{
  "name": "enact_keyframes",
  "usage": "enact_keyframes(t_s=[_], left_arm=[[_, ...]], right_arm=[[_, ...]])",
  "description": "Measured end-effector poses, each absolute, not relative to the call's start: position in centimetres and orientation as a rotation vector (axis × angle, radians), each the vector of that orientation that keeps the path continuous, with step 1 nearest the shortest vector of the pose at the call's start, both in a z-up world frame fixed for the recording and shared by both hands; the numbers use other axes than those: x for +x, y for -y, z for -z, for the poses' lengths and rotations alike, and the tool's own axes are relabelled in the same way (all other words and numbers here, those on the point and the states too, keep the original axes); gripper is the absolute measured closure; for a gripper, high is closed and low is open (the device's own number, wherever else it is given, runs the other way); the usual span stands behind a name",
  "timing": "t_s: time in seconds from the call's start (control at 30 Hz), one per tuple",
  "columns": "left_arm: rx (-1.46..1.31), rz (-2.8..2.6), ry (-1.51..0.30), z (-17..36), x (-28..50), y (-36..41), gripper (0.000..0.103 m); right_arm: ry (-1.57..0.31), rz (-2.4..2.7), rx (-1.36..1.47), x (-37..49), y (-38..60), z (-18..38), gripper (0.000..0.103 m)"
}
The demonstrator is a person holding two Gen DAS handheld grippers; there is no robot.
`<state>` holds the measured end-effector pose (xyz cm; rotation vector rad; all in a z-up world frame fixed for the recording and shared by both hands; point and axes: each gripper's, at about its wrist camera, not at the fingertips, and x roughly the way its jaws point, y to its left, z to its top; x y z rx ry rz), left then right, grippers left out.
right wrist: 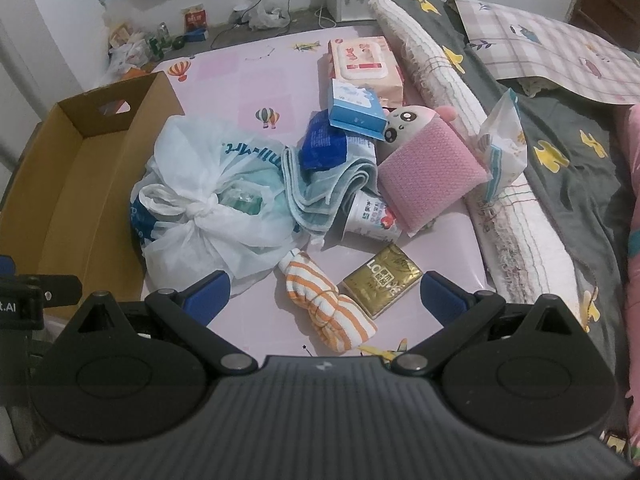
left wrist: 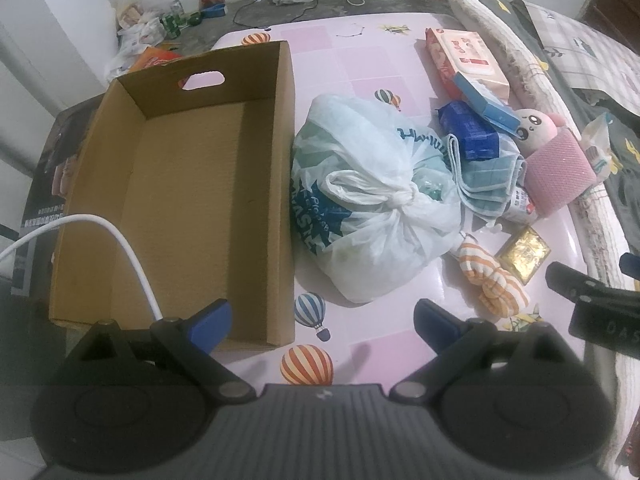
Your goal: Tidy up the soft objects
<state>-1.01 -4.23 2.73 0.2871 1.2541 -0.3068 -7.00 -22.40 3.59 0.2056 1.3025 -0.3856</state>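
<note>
An empty cardboard box (left wrist: 192, 200) (right wrist: 60, 184) sits at the left of the pink table. Beside it lies a knotted white plastic bag (left wrist: 372, 200) (right wrist: 208, 200). Further right, piled together, are a folded blue towel (left wrist: 484, 184) (right wrist: 320, 184), a pink plush toy (left wrist: 556, 160) (right wrist: 428, 160) and an orange-striped cloth (left wrist: 496, 284) (right wrist: 328, 304). My left gripper (left wrist: 322, 328) is open, low over the table near the box's front corner. My right gripper (right wrist: 324, 296) is open, its fingers either side of the striped cloth, above it.
A gold packet (right wrist: 382, 280), a yoghurt cup (right wrist: 372, 216), blue boxes (right wrist: 354, 110) and a wipes pack (right wrist: 364, 64) lie among the pile. A rolled quilt (right wrist: 480, 160) and bedding (right wrist: 560, 140) border the table's right side. A white cable (left wrist: 120, 256) hangs over the box.
</note>
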Motion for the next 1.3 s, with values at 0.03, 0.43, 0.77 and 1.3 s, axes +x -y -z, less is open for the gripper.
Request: enact_keyframes(t_s=[0.03,0.43,0.77,1.3], left_arm=[[0.287,0.307,-1.254,-2.7,-1.0,4.2,0.005],[0.288,0.307,-1.253,-2.7,-1.0,4.2,0.005],[0.295,0.303,-1.255,-2.3,-1.4,4.3,0.005],[0.319,0.431,-1.241,-1.0,-3.7,7.5,0.005]], right_arm=[[-1.304,0.385,0.205,-7.0,22.4,-3.5,0.001],[-1.309,0.382,0.206,-7.2,22.3,-3.2,0.001],[-1.309,0.384,0.209,-7.4,22.4,-3.1,0.001],[-1.249,0.431,0.435,-13.3,26.9,-1.6,0.001]])
